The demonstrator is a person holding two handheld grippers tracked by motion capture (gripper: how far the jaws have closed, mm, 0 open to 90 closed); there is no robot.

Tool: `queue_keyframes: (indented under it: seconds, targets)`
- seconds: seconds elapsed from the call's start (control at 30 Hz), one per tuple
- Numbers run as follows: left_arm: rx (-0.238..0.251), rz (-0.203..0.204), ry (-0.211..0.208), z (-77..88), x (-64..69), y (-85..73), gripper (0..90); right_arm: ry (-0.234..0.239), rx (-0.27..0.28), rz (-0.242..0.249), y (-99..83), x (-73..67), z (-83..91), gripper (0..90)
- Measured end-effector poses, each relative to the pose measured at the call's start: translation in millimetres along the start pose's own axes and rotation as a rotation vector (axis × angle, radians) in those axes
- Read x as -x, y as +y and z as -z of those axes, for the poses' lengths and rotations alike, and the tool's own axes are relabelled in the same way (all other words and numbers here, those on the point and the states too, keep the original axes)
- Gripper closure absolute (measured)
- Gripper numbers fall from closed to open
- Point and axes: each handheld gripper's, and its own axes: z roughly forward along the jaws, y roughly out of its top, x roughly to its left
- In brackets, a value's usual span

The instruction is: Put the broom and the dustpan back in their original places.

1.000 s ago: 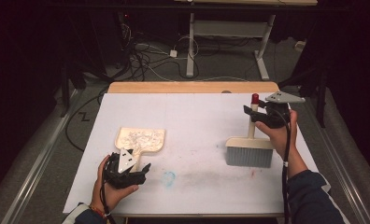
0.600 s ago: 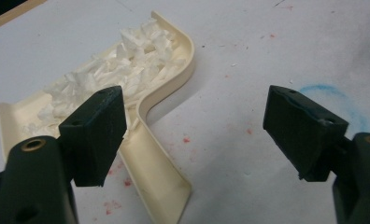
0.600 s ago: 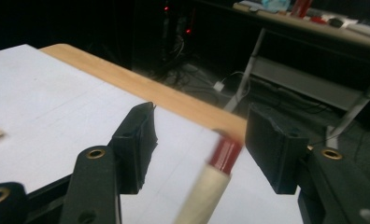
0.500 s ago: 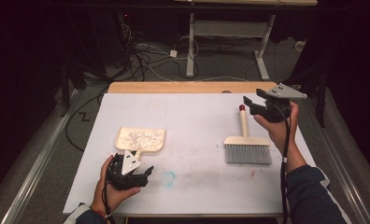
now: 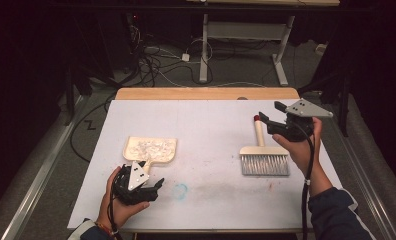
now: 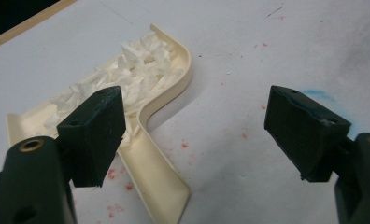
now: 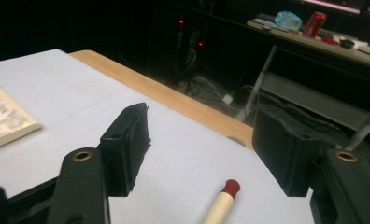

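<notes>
Worktop point(image 5: 206, 120): a white sheet over a wooden top fills the middle of the high view; it carries faint red specks and a blue smudge at lower centre.

Dustpan point(image 5: 150, 150): cream, lying flat at left of centre in the high view, its tray heaped with white paper scraps point(image 5: 151, 147). Its handle points toward the bottom of the frame, to the left tool.

Brush point(image 5: 264, 157): a hand brush with grey bristles and a pale wooden handle ending in a red tip, now lying flat at right of centre. A second ago it stood lifted in the right tool; half a second ago it was already down on the sheet.

Right tool point(image 5: 268, 120): its jaws have just been opening and stand apart with nothing between them. It hangs above the red tip point(image 7: 230, 187), which shows low in the right gripper view, clear of both pads.

Left tool point(image 5: 153, 186): at lower left, jaws wide apart and holding nothing. In the left gripper view the dustpan handle point(image 6: 157, 179) lies between the jaws, nearer the left-hand pad, with no pad pressing on it.

Meaning for the task: the sweeping looks finished, since the scraps sit in the tray and the brush has been let go. Emptying the tray likely comes next.
</notes>
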Motion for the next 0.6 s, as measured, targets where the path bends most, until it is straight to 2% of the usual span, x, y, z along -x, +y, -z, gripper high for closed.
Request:
queue_keyframes:
  seconds: [0.1,0.13,0.17,0.23,0.3,0.33,0.37,0.43,0.5,0.6]
  targets:
    - [0.024,-0.033,0.005,2.7,0.2,-0.1,19.0,0.012,0.017,0.019,-4.9,-7.6,9.3,35.6]
    - [0.031,-0.032,0.005,4.0,0.0,-0.1,18.2,0.021,0.020,0.025,-6.2,-9.7,12.1,34.8]
    - [0.042,-0.020,0.004,5.4,-0.9,-0.2,18.0,0.026,0.019,0.025,-7.3,-11.8,15.6,33.6]
    - [0.056,0.011,0.002,7.4,-3.2,-0.4,17.9,0.068,0.030,0.021,-8.8,-17.1,23.9,31.3]
    - [0.055,0.008,0.010,6.3,-3.8,-1.5,18.0,0.047,0.025,0.076,-9.2,-25.1,33.2,29.5]
    - [0.053,-0.019,0.013,4.8,-3.6,-1.3,17.9,0.029,0.038,0.092,-11.2,-28.8,38.4,29.1]
    - [0.049,-0.033,0.022,4.5,-2.6,-1.2,17.9,0.030,0.044,0.091,-13.7,-31.4,43.7,29.1]
    - [0.053,-0.028,0.018,4.6,-2.1,-0.7,17.9,0.055,0.053,0.076,-18.7,-34.5,54.2,27.7]
    - [0.051,-0.038,0.023,3.7,-1.2,-0.7,17.9,0.053,0.065,0.075,-25.5,-37.1,62.0,25.9]
    - [0.048,-0.043,0.020,2.7,-1.0,0.3,17.9,0.049,0.044,0.062,-35.9,-38.8,69.8,23.3]
